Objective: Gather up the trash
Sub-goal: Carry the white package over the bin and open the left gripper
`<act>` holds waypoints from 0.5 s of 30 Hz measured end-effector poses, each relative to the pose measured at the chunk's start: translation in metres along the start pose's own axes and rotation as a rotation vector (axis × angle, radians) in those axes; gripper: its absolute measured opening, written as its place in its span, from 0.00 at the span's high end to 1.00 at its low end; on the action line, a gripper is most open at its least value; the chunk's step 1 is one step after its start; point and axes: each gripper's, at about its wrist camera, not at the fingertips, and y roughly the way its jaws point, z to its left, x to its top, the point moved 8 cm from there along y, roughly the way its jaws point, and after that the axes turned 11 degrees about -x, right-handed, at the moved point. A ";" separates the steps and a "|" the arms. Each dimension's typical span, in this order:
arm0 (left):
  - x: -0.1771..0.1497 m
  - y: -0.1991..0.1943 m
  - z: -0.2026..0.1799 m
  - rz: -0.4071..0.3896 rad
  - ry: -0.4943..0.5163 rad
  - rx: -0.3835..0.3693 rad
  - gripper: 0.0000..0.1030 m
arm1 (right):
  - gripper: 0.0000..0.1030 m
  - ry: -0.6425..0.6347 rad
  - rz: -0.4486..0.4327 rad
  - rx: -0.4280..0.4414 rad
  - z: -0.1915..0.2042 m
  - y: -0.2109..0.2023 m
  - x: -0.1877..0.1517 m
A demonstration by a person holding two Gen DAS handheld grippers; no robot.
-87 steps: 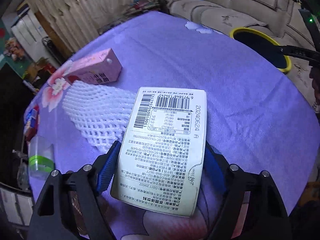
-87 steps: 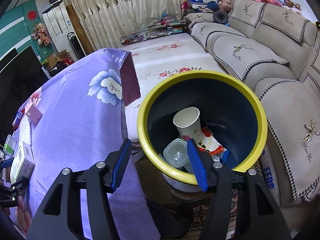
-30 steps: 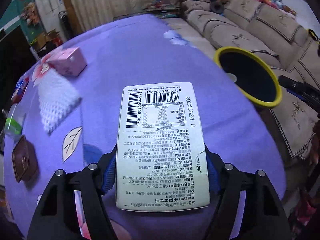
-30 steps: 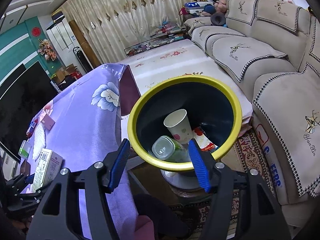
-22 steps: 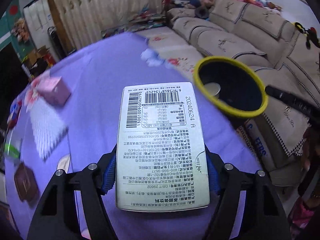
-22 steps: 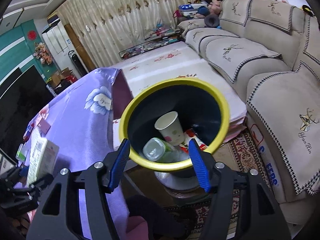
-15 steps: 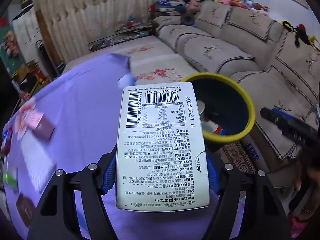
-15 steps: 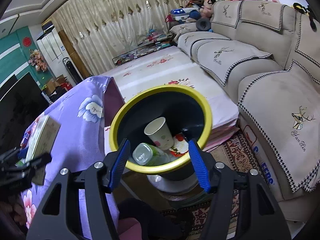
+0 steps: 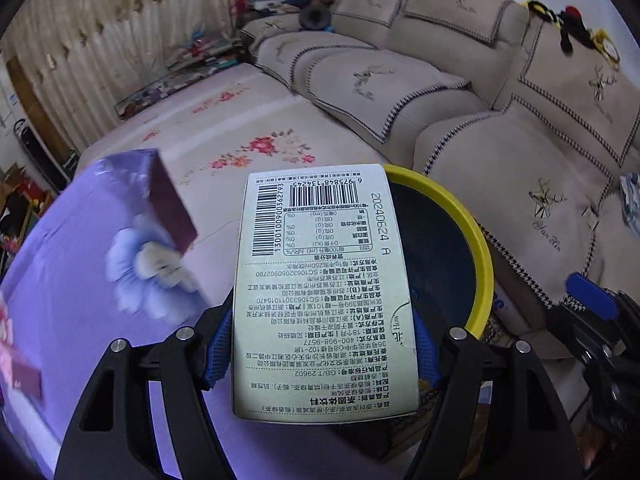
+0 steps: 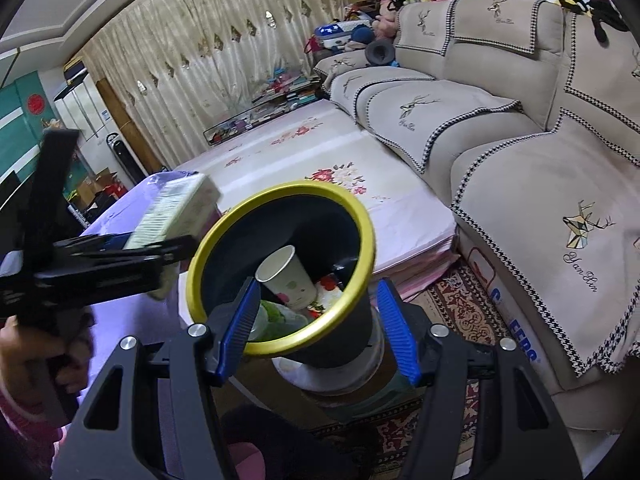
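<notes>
Item: pale green carton point(image 9: 326, 292), printed label w/ barcode facing the left cam. Long axis runs straight out along the fingers, barcode end pointing away toward the bin; near end sits between the blue pads.

Left gripper point(image 9: 322, 344): fingers closed onto the carton's two long sides, clamped approx. at its lower third.

Right gripper point(image 10: 316, 328): fingers spread wide, nothing between them; the bin shows through the gap.

Bin point(image 10: 362, 216): dark, yellow rim, standing on the floor just off the table corner. Carton's far end overlaps the rim's left arc in the left view.

Table point(image 9: 80, 264): purple floral cloth, corner and edge just left of the carton.

Room: pale flowered mat beyond the bin, sofa point(image 9: 500, 120) to the right, patterned rug below it.

Views: right cam alone shows bin contents, i.e. paper cup point(image 10: 288, 280) lying tilted on clear plastic and red-printed wrappers; also shows the carton side-on, above and left of the rim. Left cam shows only the dark bin interior.
</notes>
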 end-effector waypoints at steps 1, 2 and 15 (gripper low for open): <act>0.002 0.009 -0.003 0.012 0.009 0.000 0.31 | 0.44 0.004 -0.001 -0.005 -0.002 -0.001 0.000; 0.005 0.018 -0.006 0.020 0.015 0.004 0.31 | 0.44 0.009 -0.001 -0.010 -0.005 -0.001 0.000; 0.014 -0.005 -0.001 -0.054 0.021 0.058 0.21 | 0.43 0.006 -0.009 -0.021 -0.001 -0.011 0.000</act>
